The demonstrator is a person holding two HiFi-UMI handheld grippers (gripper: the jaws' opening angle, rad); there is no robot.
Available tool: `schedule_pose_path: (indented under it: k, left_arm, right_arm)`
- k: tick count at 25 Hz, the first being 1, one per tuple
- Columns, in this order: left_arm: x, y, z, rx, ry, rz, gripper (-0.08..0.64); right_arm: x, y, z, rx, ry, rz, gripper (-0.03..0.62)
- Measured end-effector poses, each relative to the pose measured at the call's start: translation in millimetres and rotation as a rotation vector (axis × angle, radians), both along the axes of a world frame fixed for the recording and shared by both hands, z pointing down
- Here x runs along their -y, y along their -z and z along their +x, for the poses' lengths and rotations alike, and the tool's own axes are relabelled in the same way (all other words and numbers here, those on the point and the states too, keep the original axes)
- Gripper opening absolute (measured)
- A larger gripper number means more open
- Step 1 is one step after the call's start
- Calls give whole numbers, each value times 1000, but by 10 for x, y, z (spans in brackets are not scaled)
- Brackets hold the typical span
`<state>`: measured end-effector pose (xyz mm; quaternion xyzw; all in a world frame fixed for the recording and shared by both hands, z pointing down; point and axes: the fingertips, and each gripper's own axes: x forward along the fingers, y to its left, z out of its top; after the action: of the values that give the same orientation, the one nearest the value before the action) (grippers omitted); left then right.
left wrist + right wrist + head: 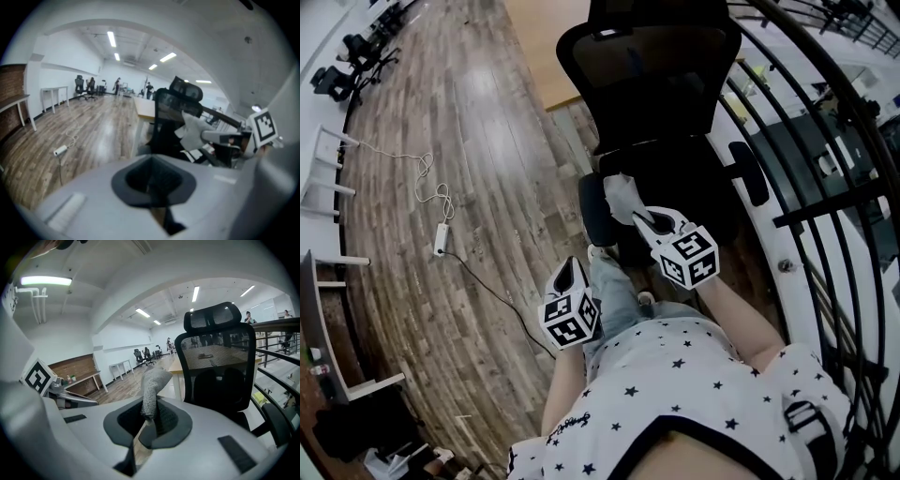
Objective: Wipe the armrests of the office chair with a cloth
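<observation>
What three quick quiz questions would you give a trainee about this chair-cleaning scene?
1. True or false: the right gripper is shut on the grey cloth.
2. What does the left gripper hold? A) a cloth B) nothing C) a cable
3. Fill in: the office chair is ____ in colour.
Key: 1 true; 2 B; 3 black.

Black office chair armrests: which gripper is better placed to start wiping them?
Right. The right gripper is shut on the grey textured cloth and is held out in front, seemingly close to a black padded armrest. The left gripper is shut on nothing and sits farther back from it.
</observation>
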<state>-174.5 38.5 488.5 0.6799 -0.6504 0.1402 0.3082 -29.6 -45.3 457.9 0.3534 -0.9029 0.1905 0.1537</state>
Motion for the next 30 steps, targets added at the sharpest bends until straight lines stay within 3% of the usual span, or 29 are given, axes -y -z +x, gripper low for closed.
schedule_pose_path:
  k: [16,30]
  left_arm:
    - [757,-269,-316,-33,-55,-53,6]
    - [1074,-635,-491,-44,-28,-123,6]
  right_arm:
    - [1007,-567,-483,-126,17,-32,31]
    - [1710,-1368,-649,-360,109,-23,31]
